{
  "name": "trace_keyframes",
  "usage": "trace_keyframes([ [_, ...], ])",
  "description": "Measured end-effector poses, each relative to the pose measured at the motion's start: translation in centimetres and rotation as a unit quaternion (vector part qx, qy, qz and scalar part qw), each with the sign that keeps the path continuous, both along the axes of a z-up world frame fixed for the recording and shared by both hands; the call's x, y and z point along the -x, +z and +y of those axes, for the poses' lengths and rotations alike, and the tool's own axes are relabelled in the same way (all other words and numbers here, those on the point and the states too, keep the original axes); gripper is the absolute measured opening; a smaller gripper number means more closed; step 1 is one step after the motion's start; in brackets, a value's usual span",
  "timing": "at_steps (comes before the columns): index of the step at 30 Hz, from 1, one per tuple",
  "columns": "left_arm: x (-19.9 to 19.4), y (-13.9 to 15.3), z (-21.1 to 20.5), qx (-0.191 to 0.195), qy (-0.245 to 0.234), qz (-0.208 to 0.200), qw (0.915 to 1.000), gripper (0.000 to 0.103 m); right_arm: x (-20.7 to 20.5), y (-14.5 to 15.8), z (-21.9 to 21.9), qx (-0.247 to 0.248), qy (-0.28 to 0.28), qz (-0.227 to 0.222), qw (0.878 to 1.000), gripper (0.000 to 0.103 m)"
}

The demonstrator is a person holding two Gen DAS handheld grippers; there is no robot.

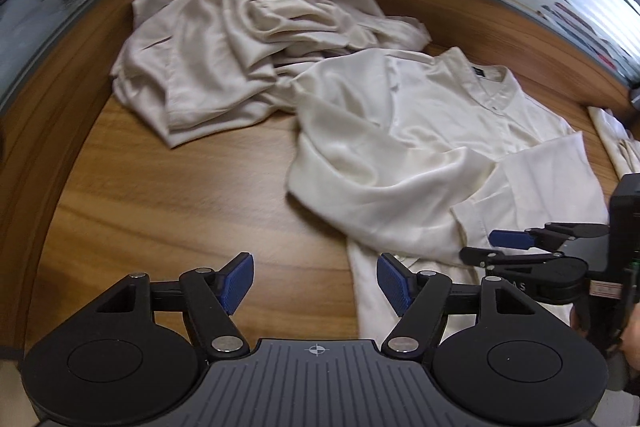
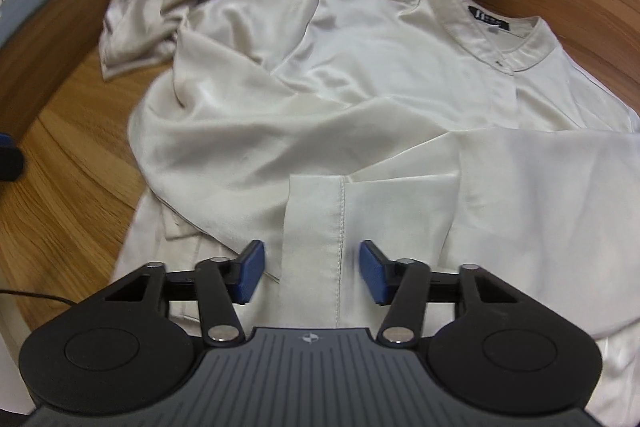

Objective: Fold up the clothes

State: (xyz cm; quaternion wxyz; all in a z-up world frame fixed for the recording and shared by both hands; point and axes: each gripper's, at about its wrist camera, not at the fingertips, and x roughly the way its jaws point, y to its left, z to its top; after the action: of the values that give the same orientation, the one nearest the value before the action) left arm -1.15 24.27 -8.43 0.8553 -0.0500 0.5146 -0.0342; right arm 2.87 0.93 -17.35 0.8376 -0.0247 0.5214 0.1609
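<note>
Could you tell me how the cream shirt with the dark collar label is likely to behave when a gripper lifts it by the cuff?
The shirt looks thin and glossy, so probably floppy and slippery. Lifted by the cuff, the sleeve would likely trail.

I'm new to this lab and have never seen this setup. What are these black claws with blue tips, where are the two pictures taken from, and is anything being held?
They are hand-held grippers, one in each of a person's hands, each with a camera looking along its two fingers. One picture is from the left gripper, the other from the right gripper. A cream shirt lies spread on the wooden table, with a crumpled pile of clothes behind it. Nothing is held: both stand open, the right one over a sleeve cuff.
</note>
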Motion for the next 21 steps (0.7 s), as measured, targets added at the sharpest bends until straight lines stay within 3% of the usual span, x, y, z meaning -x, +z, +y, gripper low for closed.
trace_keyframes([
  [3,0.7,0.0,0.6,-0.003,0.014,0.000,0.9999,0.072,-0.1,-0.4,0.3,0.022,0.010,-0.007,1.000,0.037],
  [4,0.9,-0.1,0.8,-0.003,0.018,0.001,0.9998,0.072,0.0,-0.4,0.3,0.029,0.014,-0.012,0.999,0.028],
  [5,1.0,-0.1,1.0,-0.004,0.022,0.001,0.9997,0.072,0.0,-0.3,0.4,0.036,0.017,-0.017,0.999,0.010],
  [12,0.8,-1.0,0.9,-0.024,0.027,-0.001,0.9994,0.072,0.9,4.0,-4.3,0.004,-0.039,-0.051,0.998,0.007],
  [21,-0.6,-2.8,-1.5,-0.048,-0.010,0.002,0.9988,0.072,2.6,7.3,-14.8,0.023,-0.161,-0.075,0.984,0.007],
])
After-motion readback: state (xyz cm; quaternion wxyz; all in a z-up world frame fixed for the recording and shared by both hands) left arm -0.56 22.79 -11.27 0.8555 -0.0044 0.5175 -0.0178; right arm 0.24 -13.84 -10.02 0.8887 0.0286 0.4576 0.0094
